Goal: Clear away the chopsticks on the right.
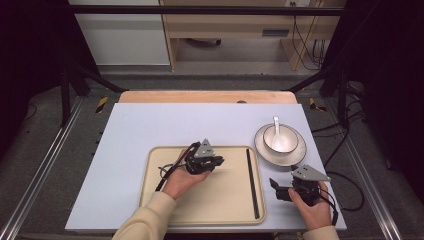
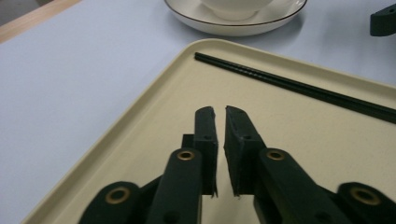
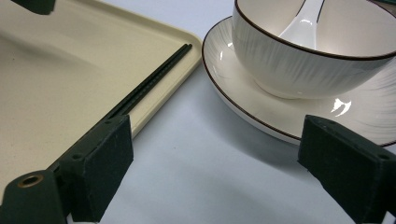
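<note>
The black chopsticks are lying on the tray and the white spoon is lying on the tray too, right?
Not quite. The chopsticks do lie on the tray, along its right edge, but the white spoon sits in the bowl on the plate beside the tray. The high view shows this.

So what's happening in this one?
A person is working at a table with a claw in each hand. The left claw hovers over a beige tray, its jaws a narrow gap apart with nothing between them. Black chopsticks lie along the tray's right side. The right claw waits wide open and empty on the table just right of the tray, near a bowl with a spoon on a plate.
</note>
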